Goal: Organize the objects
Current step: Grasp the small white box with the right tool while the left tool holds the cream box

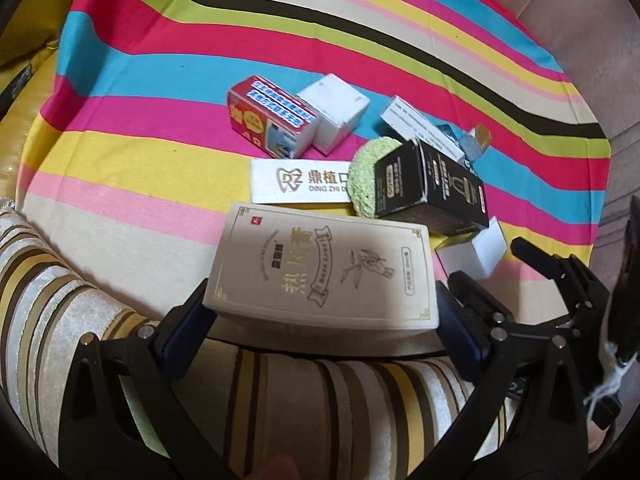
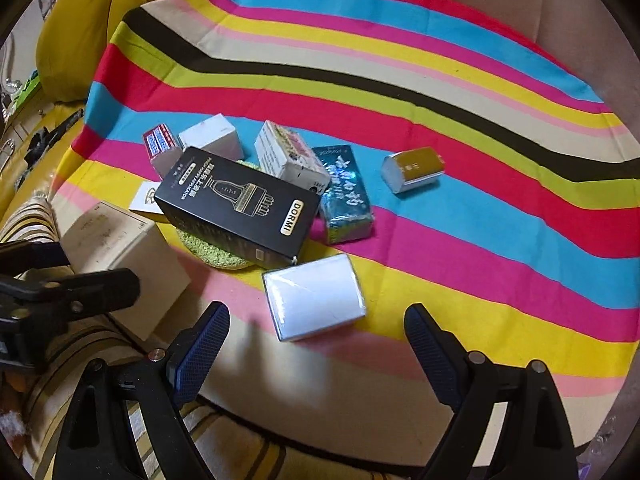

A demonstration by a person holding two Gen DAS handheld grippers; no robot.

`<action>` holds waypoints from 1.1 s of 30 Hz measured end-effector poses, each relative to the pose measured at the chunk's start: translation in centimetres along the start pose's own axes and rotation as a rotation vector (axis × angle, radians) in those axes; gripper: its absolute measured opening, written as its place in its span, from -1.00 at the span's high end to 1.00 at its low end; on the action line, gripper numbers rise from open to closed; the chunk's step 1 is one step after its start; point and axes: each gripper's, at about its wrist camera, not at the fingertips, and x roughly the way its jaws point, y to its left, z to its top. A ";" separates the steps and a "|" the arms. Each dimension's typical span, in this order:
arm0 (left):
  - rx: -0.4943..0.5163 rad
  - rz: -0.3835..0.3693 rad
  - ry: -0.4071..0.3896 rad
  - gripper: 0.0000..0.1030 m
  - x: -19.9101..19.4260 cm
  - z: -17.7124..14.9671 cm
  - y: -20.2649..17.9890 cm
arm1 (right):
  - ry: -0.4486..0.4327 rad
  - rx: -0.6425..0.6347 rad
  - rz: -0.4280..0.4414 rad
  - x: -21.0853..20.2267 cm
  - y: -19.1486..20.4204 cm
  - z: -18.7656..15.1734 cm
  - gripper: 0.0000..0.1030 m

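My left gripper (image 1: pixel 320 312) is shut on a flat beige box (image 1: pixel 324 272) with gold Chinese lettering, held low at the near edge of the striped cloth (image 1: pixel 160 128); the box also shows in the right wrist view (image 2: pixel 120 248). My right gripper (image 2: pixel 316 340) is open and empty, just short of a white wrapped box (image 2: pixel 314 296). Beyond it a black DORMI box (image 2: pixel 236 204) leans on a green round pad (image 2: pixel 216 252). The black box (image 1: pixel 432 188) and pad (image 1: pixel 366 176) show in the left wrist view too.
More boxes lie on the cloth: a red one (image 2: pixel 160 148), two white ones (image 2: pixel 212 136) (image 2: pixel 288 156), a blue shiny one (image 2: pixel 344 196), a gold one (image 2: pixel 414 168). A white DZ card (image 1: pixel 300 184) lies flat. A striped cushion (image 1: pixel 60 300) borders the near side, yellow sofa (image 2: pixel 80 20) at left.
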 end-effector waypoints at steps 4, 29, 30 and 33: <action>-0.005 0.005 -0.008 -0.97 0.3 -0.1 -0.2 | 0.022 -0.004 0.020 0.7 -0.1 0.1 -0.47; 0.080 -0.026 -0.056 -0.90 -2.0 -2.9 -3.1 | -0.077 0.167 -0.025 -6.6 -1.1 -6.4 0.05; 0.094 -0.036 -0.060 -0.90 -2.3 -3.2 -3.4 | -0.087 0.186 -0.027 -7.2 -1.3 -6.9 0.05; 0.131 -0.049 -0.065 -0.83 -2.5 -3.7 -4.2 | -0.110 0.254 -0.039 -8.7 -2.1 -8.4 0.05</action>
